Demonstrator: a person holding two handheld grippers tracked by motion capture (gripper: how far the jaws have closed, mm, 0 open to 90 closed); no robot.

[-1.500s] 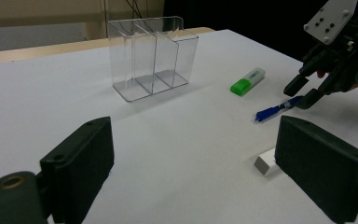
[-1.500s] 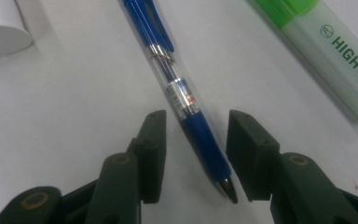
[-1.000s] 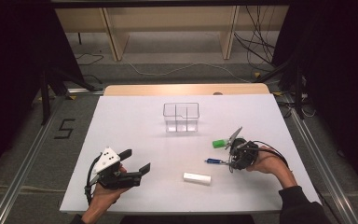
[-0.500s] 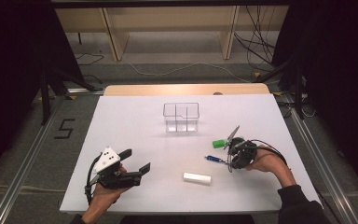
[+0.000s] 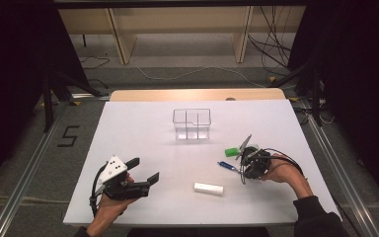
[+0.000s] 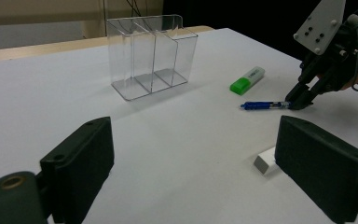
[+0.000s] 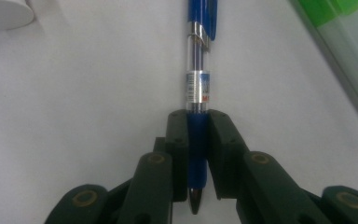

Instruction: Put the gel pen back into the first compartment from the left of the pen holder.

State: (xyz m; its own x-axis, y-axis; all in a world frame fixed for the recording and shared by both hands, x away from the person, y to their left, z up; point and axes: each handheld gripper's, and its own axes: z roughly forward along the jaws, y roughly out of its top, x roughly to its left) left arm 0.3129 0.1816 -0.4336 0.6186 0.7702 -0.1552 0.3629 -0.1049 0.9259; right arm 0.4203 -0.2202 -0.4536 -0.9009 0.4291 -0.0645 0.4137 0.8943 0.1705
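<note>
The right hand-held gripper (image 7: 197,154) has its jaws pinched on the grip end of the blue pen (image 7: 199,70), which looks to lie flat on the white table (image 5: 143,133), so I'd say the job is only starting. The clear organizer (image 5: 192,123) stands empty, the green highlighter (image 5: 232,151) and white eraser (image 5: 208,188) lie untouched, and the left hand-held gripper (image 5: 143,173) hangs wide open

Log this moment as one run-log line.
right gripper: shut on blue pen, on table | left gripper: open, empty | clear organizer: empty
</note>
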